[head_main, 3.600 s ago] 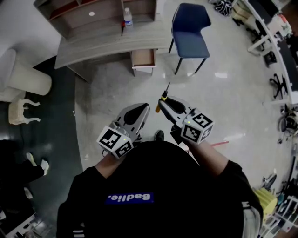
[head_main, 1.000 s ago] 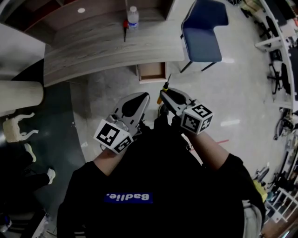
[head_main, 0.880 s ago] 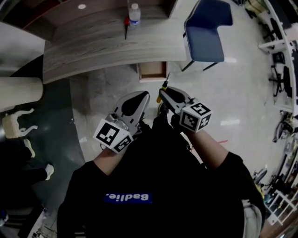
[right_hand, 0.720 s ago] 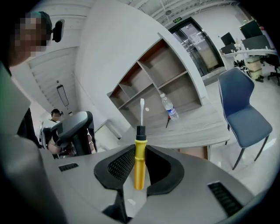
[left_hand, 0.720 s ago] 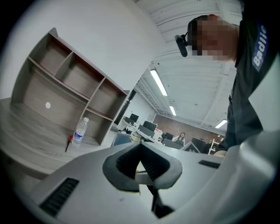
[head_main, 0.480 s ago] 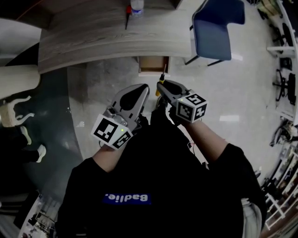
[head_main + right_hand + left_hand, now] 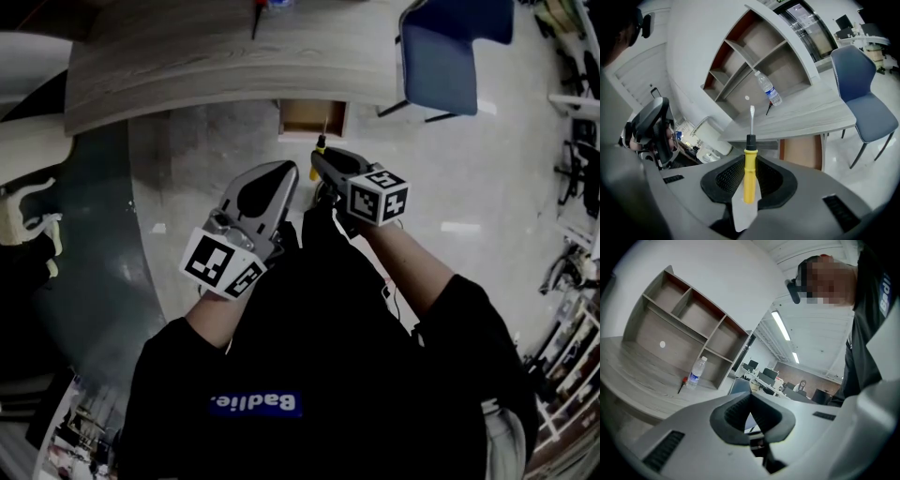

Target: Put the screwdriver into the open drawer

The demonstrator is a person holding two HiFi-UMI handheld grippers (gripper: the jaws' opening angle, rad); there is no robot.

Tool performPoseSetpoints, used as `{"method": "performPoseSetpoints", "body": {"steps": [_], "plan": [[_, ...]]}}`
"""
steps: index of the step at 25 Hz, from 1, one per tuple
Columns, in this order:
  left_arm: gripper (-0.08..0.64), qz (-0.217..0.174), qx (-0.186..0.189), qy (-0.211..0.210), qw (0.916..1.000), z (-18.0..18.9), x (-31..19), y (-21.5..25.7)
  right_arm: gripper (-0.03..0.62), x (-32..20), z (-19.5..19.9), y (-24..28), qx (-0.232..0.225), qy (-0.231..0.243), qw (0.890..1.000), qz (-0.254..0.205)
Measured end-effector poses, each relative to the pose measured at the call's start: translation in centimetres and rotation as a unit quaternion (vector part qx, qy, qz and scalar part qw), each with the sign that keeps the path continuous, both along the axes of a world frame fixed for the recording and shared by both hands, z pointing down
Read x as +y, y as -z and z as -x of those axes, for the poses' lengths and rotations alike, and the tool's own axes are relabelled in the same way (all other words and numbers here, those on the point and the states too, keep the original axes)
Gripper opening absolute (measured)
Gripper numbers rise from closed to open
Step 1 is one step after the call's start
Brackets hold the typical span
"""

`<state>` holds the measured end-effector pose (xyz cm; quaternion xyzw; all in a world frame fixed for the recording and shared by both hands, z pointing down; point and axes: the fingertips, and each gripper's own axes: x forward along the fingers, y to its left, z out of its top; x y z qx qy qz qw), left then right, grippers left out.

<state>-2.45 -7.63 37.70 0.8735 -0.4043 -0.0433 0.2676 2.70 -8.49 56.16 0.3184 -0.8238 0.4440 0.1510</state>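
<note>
Screwdriver with yellow handle, black collar and steel shaft: in the right claw, not in the drawer. Long grey wood-grain worktop spans the top of the head view. An open-fronted shelf unit with grey frame and reddish-brown inner walls stands on it. Blue padded chair on dark legs sits at the worktop's right end. Open drawer, light wood inside, sticks out from under the worktop edge. Left claw: pad tips together, nothing gripped, held beside the right one. Right claw: part closed, pads pressed on the yellow handle, shaft sticking out forward. In the head view the tip lines up with the drawer's near edge; over it or short of it, can't tell. Clear plastic water bottle stands upright on the worktop, small red-handled tool lying just beside it.
</note>
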Motion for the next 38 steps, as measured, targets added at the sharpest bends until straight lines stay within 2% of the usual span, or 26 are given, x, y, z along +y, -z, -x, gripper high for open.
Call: {"method": "performPoseSetpoints", "body": {"steps": [9, 15, 21, 27, 32, 38], "plan": [[0.002, 0.018, -0.006, 0.007, 0.9998, 0.5, -0.2, -2.9, 0.094, -0.4, 0.2, -4.9, 0.012, 0.001, 0.999, 0.033], [0.002, 0.026, -0.006, 0.012, 0.9996, 1.1, -0.6, -4.1, 0.094, -0.8, 0.6, -8.6, 0.017, 0.0, 0.997, 0.071], [0.002, 0.029, -0.009, 0.012, 0.9995, 1.1, -0.9, -5.0, 0.094, -2.0, 0.7, -12.0, 0.014, -0.022, 0.994, 0.109], [0.002, 0.037, -0.012, 0.018, 0.9991, 1.7, -0.9, -6.1, 0.094, -2.9, 0.7, -14.8, 0.016, -0.026, 0.991, 0.129], [0.002, 0.044, -0.013, 0.021, 0.9987, 1.9, -0.9, -6.8, 0.094, -3.8, 0.6, -16.3, 0.01, -0.048, 0.987, 0.151], [0.002, 0.047, -0.008, 0.023, 0.9986, 1.8, -1.1, -7.4, 0.094, -5.6, 0.0, -17.1, 0.006, -0.072, 0.985, 0.156]]}}
